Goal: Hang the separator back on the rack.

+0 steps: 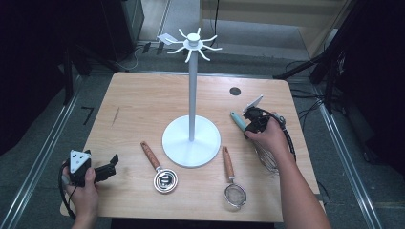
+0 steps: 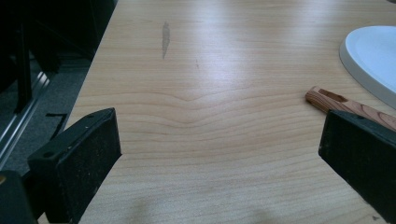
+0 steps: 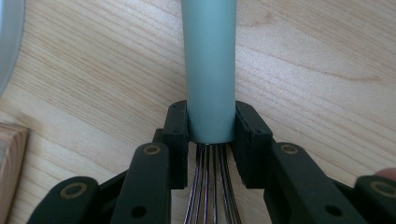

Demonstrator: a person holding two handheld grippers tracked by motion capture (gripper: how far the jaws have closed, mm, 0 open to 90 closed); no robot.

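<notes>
Right gripper [image 3: 211, 126] jaws clamp the whisk [image 3: 209, 60] (teal handle); left gripper [image 2: 219, 154] jaws apart.

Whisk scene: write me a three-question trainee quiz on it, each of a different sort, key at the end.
1. True or false: the right gripper is clamped on the whisk at the base of its teal handle.
2. Which utensil lies nearest the left gripper? A. the strainer B. the wooden-handled scoop C. the whisk
3. Fill in: the white stand has hooks at its ____.

Key
1. True; the jaws press both sides of the handle just above the wires.
2. B.
3. Top.
</notes>
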